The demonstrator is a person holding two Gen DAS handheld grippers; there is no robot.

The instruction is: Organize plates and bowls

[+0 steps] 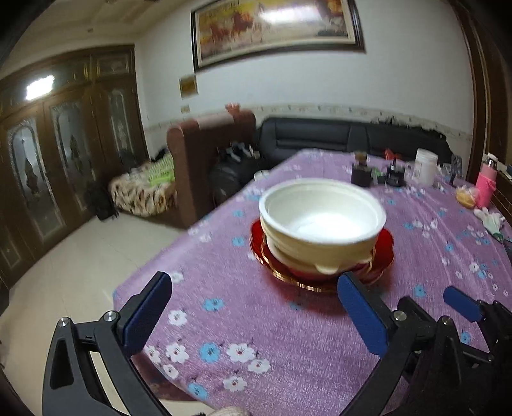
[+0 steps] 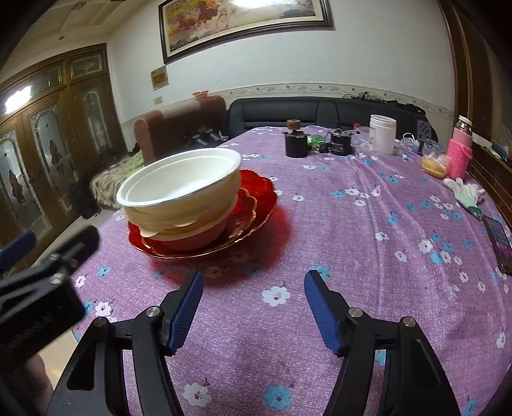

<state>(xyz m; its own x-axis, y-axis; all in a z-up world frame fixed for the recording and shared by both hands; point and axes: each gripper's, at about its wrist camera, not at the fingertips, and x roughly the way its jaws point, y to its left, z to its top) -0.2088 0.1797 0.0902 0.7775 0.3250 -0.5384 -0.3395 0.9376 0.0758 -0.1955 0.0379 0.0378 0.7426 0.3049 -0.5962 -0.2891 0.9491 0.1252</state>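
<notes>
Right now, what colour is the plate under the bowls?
Red with a gold rim; right wrist view shows it best.

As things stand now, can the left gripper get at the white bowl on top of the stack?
Probably yes. The left gripper is open and empty, and the white bowl sits straight ahead on the red plate. Only bare tablecloth lies between them. The right gripper, also open, stays to the side.

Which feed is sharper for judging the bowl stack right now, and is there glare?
Right wrist view: sharper on the white bowl and red plate. Left wrist view: motion-smeared, with a bright patch inside the bowl. Both views: fisheye bending and glare on the framed painting.
</notes>
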